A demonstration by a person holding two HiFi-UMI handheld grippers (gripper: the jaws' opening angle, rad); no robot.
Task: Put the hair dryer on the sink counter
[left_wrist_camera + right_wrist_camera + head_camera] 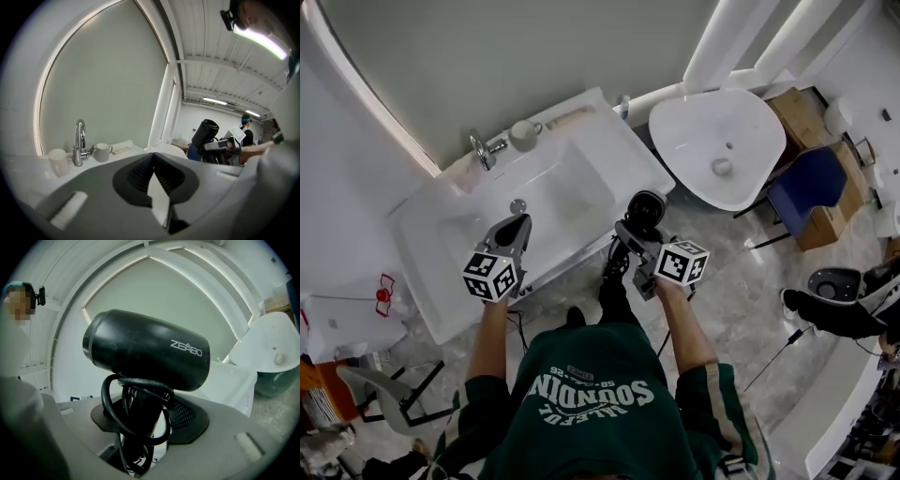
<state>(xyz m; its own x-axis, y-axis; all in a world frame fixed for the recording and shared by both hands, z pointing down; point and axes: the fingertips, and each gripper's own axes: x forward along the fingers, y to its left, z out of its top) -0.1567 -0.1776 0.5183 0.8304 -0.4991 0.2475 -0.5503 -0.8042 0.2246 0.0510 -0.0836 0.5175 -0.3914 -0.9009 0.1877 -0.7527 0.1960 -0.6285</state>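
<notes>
A black hair dryer (pixel 147 349) stands upright in my right gripper (pixel 145 427), whose jaws are shut on its handle with the cord looped around it. In the head view the hair dryer (pixel 644 210) hangs in the air just off the right front corner of the white sink counter (pixel 422 281). My left gripper (pixel 514 234) is over the front rim of the basin, jaws shut and holding nothing. In the left gripper view the jaws (pixel 154 180) are closed together, and the hair dryer (pixel 205 134) shows to the right.
A chrome faucet (pixel 481 150) and a white cup (pixel 523 134) stand at the back of the counter; a second cup (pixel 58 161) sits left of the faucet. A white freestanding basin (pixel 717 145) is to the right. Cardboard boxes (pixel 811 141) and a blue seat lie beyond it.
</notes>
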